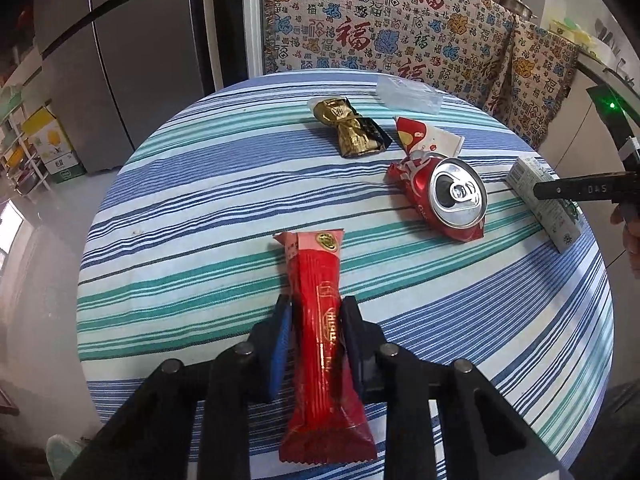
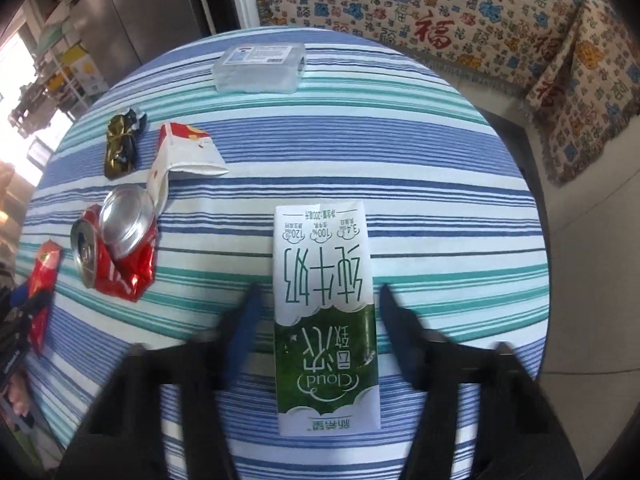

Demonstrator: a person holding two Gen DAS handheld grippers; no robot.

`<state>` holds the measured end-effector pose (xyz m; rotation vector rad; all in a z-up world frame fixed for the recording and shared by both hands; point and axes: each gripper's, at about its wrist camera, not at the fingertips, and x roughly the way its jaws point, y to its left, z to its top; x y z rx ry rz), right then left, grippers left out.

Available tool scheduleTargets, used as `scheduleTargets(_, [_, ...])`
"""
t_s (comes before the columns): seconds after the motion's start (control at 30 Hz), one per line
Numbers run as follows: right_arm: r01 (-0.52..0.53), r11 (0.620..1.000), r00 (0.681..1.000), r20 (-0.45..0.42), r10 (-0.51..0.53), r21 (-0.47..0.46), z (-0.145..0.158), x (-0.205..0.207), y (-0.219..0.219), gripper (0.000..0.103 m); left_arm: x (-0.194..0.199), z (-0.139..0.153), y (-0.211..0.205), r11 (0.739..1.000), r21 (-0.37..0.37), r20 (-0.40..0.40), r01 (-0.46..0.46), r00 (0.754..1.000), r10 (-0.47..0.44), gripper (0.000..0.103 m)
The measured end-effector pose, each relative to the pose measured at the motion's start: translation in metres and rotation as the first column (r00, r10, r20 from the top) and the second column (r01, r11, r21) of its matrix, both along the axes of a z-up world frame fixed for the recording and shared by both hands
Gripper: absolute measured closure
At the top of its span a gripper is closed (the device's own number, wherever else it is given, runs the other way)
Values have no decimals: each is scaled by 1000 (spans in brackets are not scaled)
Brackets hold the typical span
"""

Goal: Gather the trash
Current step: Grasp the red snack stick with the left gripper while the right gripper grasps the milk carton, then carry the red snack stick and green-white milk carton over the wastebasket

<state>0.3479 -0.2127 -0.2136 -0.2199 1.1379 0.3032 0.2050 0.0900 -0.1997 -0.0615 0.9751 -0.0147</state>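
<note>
Left claw point(image 1: 314, 316): clamped on the middle of the red wrapper point(image 1: 320, 300), which lies flat on the worktop point(image 1: 180, 200).
Right claw point(image 2: 318, 304): apart, one finger on each side of the milk carton point(image 2: 324, 312), a gap at both sides; pads do not press it.
Wrapper: light, soft, slippery foil; I think a hold across the middle is best.
Carton: light, stiff walls, probably empty; hold the long sides.
Other trash: crushed can point(image 1: 444, 196), gold wrapper point(image 1: 352, 128), red-white paper point(image 1: 424, 136), clear pack point(image 2: 260, 66), all apart.
Edges: carton lies near the round edge.
Room: open stripes between both claws.
</note>
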Motion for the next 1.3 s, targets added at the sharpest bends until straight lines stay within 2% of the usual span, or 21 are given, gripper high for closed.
scheduleTargets(0.2, [4,997,996,83,-10,74,27,-35,-13,55,-11,12,15,997,-73,56,-39,998,43,78])
scheduleTargets(0.33, [-9,993,995,102,-3,115,42,-61,-23,55,-18,20,10,994,-109,75,-25,997,33,78])
scheduleTargets(0.53, [8,985,994,107,-27,172,60,-93,-46,55,-28,37,-27,992,-113,103,51,994,-39,78])
scheduleTargets(0.73, [69,983,986,136,-93,171,77,-122,-93,55,-39,58,-82,977,-128,137,169,979,-152,78])
scheduleTargets(0.83, [123,979,979,145,-146,161,80,-134,-127,55,-40,67,-120,958,-139,147,249,962,-229,78])
scheduleTargets(1.03, [254,956,954,127,-273,147,72,-149,-203,55,-40,80,-209,900,-162,158,406,910,-382,78])
scheduleTargets(1.3, [414,897,898,93,-430,154,42,-153,-288,55,-30,76,-336,816,-193,147,544,839,-524,78])
